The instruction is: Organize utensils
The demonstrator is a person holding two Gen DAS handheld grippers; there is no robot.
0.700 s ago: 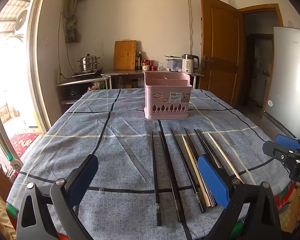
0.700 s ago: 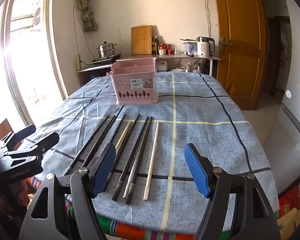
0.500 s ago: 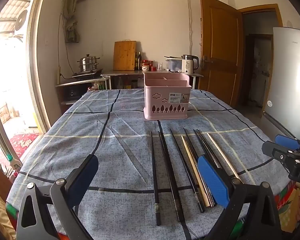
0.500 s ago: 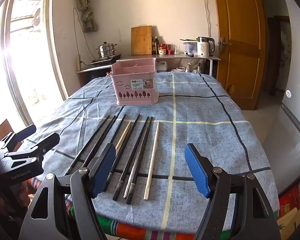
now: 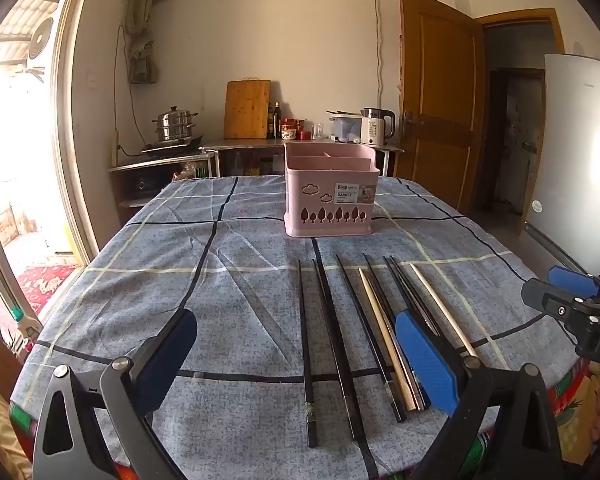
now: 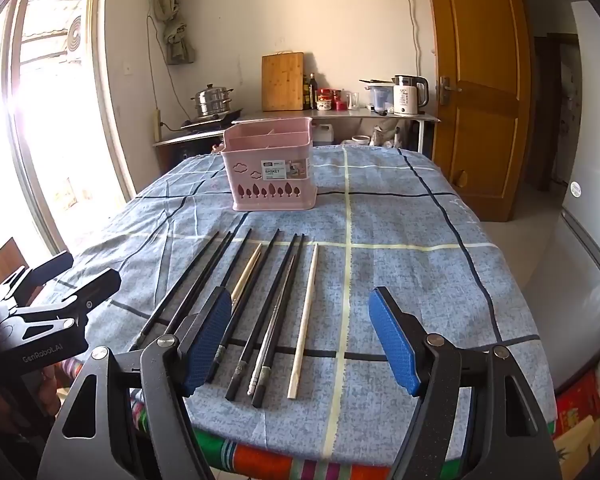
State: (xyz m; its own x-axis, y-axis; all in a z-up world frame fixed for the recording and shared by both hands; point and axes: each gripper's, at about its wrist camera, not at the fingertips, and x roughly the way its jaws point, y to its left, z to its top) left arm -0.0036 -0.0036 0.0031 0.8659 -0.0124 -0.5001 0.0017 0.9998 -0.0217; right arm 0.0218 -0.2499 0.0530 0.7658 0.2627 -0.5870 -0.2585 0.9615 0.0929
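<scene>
At the near edge of the table (image 6: 440, 216), covered with a blue checked cloth, a row of chopsticks (image 6: 260, 300) lies side by side, tips pointing away toward a pink utensil basket (image 6: 271, 168) that stands upright well beyond them. Most are black; two are pale wood, one (image 6: 305, 320) at the right end of the row and one (image 6: 246, 272) in among the black ones, and a thin metallic one seems to lie between two black sticks, though this is hard to tell.

The right gripper (image 6: 300, 344) hovers low over the handle ends, its jaws spread wide and empty. The left gripper (image 5: 296, 356) is likewise gaping and holds nothing, hanging over the left part of the row. Neither touches a stick.

Nothing appears to be in the basket yet, so the step in hand is judged to be the first pick. To do it well, the person would best choose an outer stick, such as the pale one at the right end, which lies a little apart from its neighbour. The pads should straddle that stick alone, near its thick end, and close squarely across it so that it does not roll or drag the next one. Thin sticks flat on cloth probably call for a low, slightly tilted approach. The basket has inner dividers, so matching sticks are best dropped into one compartment.
</scene>
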